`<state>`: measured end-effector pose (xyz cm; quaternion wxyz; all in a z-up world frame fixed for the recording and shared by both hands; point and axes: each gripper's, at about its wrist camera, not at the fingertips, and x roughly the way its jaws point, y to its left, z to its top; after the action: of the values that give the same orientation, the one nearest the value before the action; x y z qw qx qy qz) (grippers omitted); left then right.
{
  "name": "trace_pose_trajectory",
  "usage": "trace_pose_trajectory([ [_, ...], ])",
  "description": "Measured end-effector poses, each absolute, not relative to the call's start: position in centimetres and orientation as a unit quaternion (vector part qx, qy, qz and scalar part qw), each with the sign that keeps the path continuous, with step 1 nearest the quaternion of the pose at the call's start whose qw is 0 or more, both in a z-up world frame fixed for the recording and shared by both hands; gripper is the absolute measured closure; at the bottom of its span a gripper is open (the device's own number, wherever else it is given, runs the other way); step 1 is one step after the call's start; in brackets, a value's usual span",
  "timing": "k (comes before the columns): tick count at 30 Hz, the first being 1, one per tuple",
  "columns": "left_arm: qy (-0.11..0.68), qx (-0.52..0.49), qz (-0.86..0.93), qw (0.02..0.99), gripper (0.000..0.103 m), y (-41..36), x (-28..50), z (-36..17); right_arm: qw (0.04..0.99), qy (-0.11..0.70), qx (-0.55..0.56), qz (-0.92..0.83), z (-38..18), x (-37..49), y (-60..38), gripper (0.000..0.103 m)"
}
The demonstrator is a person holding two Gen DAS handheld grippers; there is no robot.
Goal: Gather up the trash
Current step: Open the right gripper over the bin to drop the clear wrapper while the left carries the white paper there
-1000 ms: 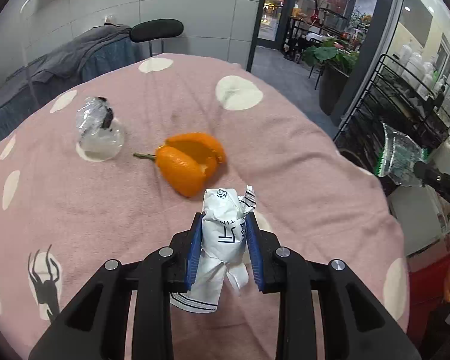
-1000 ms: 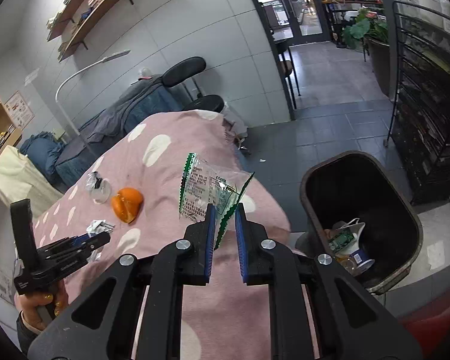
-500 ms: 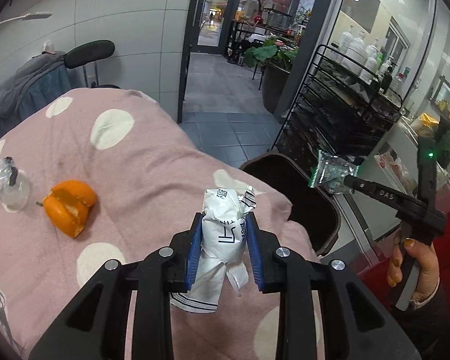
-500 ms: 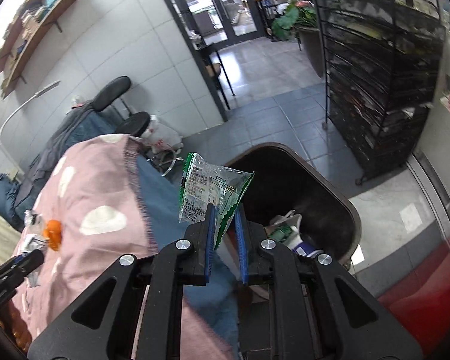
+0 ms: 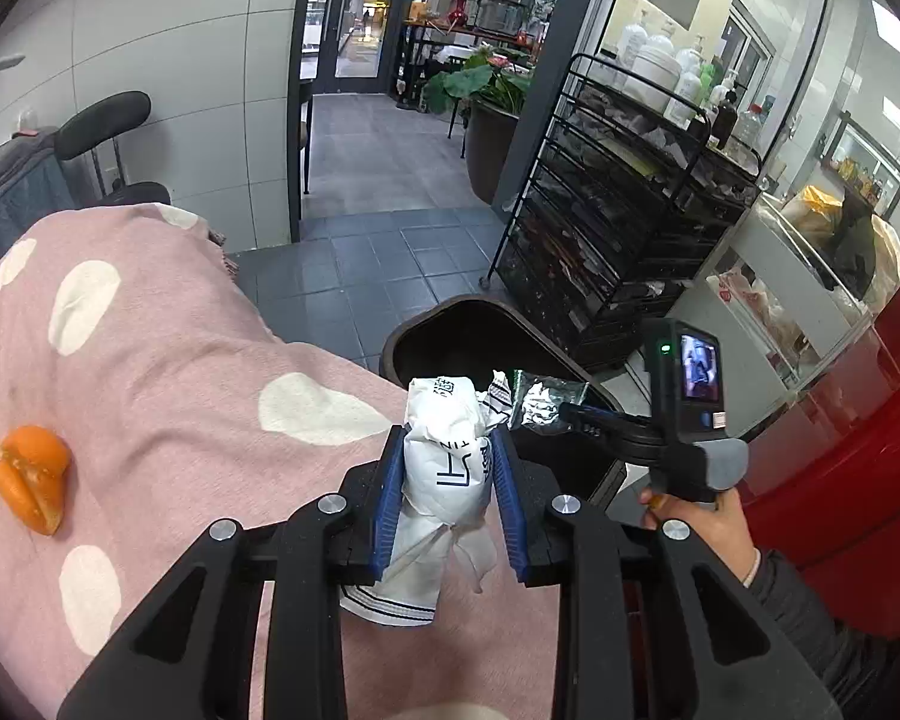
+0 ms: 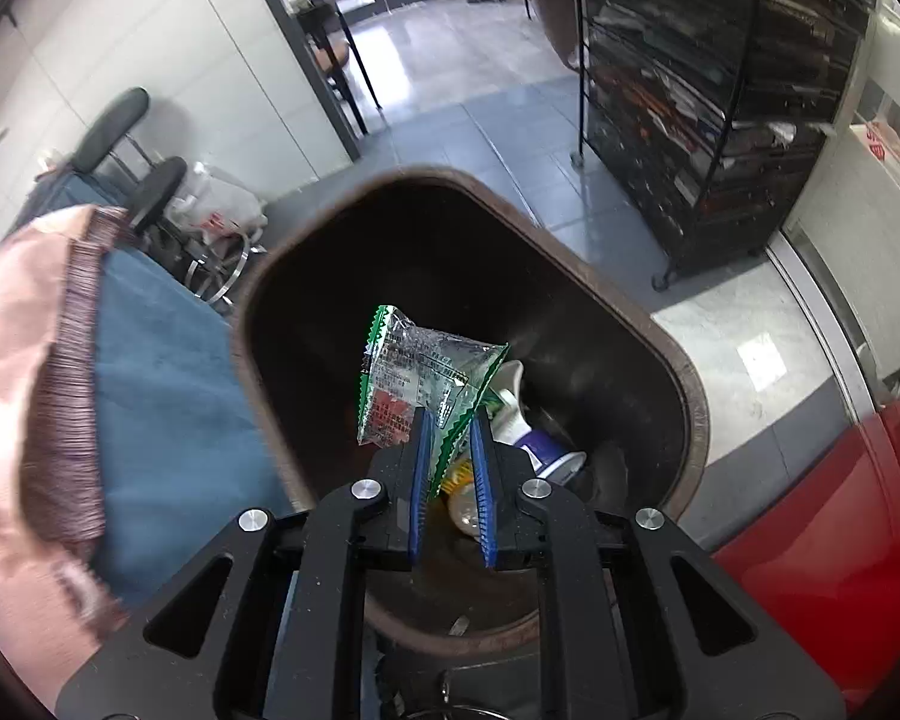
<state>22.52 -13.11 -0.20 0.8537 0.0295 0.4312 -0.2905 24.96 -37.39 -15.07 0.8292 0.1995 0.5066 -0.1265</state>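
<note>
My left gripper (image 5: 447, 450) is shut on a crumpled white paper wrapper (image 5: 444, 462) and holds it over the pink tablecloth's edge, pointing at the dark trash bin (image 5: 450, 324). My right gripper (image 6: 449, 420) is shut on a clear plastic wrapper with green edges (image 6: 414, 378) and holds it right above the open bin (image 6: 684, 384), which has cups and other trash at its bottom. The right gripper with its wrapper (image 5: 546, 399) also shows in the left wrist view, over the bin. An orange peel (image 5: 30, 474) lies on the table at the left.
The pink polka-dot tablecloth (image 5: 150, 372) covers the table beside the bin. A black wire rack (image 5: 618, 240) stands behind the bin. A red cabinet (image 6: 840, 528) is at the right. A black chair (image 6: 132, 144) stands by the wall.
Both grippers swung right, away from the table toward the bin. The right gripper moved from beside the bin to directly above its opening. Both wrappers stay held.
</note>
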Motion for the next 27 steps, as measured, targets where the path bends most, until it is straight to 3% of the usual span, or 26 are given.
trace_pose_trajectory([
  [6, 0.444, 0.037, -0.298, 0.844, 0.075, -14.9, 23.0, -1.0, 0.812, 0.535, 0.190, -0.139, -18.4, 26.7, -38.0, 0.088],
  [8, 0.446, 0.043, -0.299, 0.843, 0.075, -15.5, 22.9, -1.2, 0.810, 0.536, 0.191, -0.141, -19.1, 26.9, -38.1, 0.082],
  [11, 0.452, 0.046, -0.301, 0.838, 0.075, -16.3, 23.2, -1.6, 0.806, 0.535, 0.202, -0.150, -19.5, 26.5, -38.2, 0.031],
  [27, 0.519, 0.064, -0.329, 0.787, 0.075, -24.3, 26.7, -5.2, 0.834, 0.475, 0.230, -0.160, -14.3, 18.2, -39.5, 0.024],
])
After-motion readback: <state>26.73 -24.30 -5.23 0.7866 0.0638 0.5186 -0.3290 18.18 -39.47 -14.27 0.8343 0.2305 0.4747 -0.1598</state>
